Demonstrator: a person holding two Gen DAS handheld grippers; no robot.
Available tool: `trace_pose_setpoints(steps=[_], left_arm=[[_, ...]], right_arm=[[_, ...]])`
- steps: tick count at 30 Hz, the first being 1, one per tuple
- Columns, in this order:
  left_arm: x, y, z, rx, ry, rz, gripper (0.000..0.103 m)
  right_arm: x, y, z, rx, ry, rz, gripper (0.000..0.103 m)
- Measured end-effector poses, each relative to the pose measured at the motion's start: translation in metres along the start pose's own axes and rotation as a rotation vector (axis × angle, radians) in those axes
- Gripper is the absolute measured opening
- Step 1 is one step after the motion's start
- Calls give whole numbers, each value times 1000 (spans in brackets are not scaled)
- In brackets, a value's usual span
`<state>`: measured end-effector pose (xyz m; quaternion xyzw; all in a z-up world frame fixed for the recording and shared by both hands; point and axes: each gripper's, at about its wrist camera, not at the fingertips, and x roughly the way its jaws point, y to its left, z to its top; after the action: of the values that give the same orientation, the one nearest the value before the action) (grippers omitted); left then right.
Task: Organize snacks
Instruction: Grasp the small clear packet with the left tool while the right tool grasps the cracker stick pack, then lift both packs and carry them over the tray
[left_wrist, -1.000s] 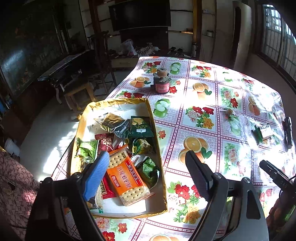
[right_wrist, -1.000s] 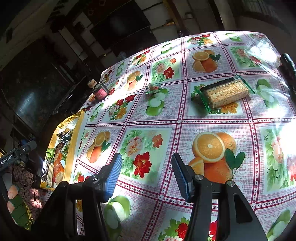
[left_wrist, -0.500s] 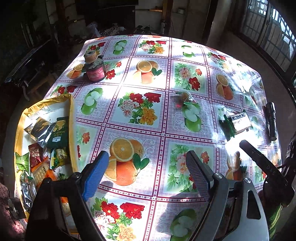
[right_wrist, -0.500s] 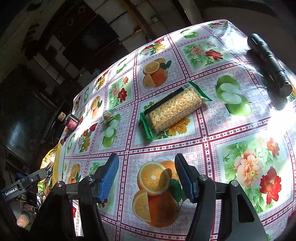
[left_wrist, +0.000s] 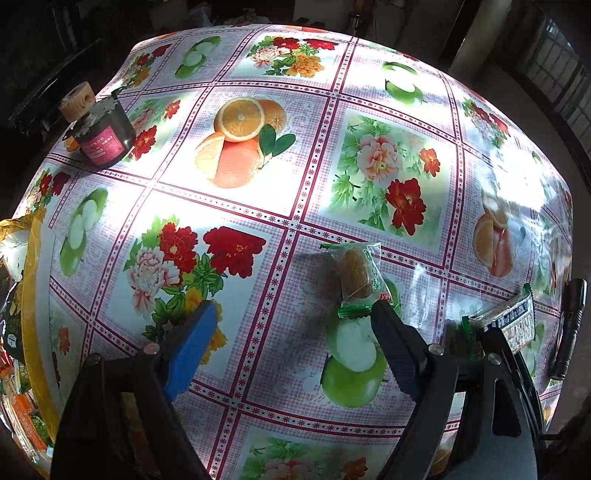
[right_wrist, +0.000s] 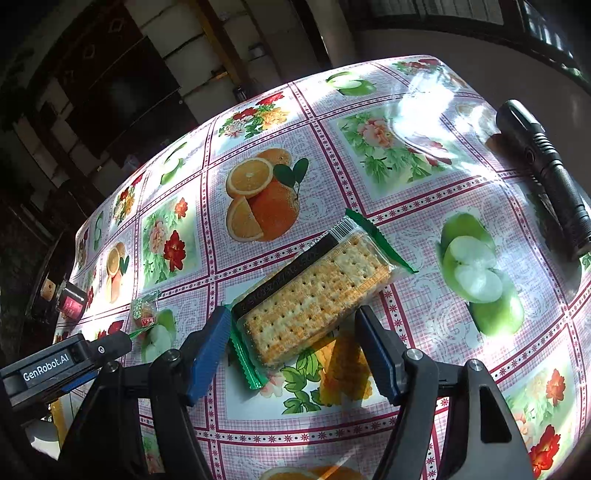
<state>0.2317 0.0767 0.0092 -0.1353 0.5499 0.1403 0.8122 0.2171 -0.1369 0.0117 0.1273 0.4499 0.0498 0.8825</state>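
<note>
Left gripper (left_wrist: 293, 343): jaws wide apart, empty, above the flowered tablecloth (left_wrist: 258, 184).
Small wrapped cake (left_wrist: 356, 275): lying at one o'clock, just off its right finger.
Right gripper (right_wrist: 293, 345): jaws opening, nothing pinched.
Cracker packet (right_wrist: 314, 291): flat on the cloth, near end between those fingers.
Flashlight (right_wrist: 546, 177): at two o'clock.
Jar (left_wrist: 99, 129): at ten o'clock.
</note>
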Motion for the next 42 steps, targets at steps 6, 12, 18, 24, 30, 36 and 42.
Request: trace_pose_setpoints(steps=[6,12,18,24,30,36,42], left_arm=[[13,-16,13,7,-10,-24,85],[11,-22,16,-22,-30,-99,86],[17,-48,15,68,-64,44,77],[9,-57,11,122,-65,27,45],[-2,-24,-5,110,-31,-3,42],[-16,9,-37,97,-16,9,42],[-49,40,-74,88,-64,22,42]], right_arm=[[8,0,9,-36,-11,-22,78],[9,0,10,-52,-15,-20,79],[16,10,15,-124,-8,-49,78],[14,16,12,-196,2,8,46],[2,9,3,-172,22,113,28],[-21,10,-14,-170,35,205,18],[-37,13,-30,-184,38,271,17]])
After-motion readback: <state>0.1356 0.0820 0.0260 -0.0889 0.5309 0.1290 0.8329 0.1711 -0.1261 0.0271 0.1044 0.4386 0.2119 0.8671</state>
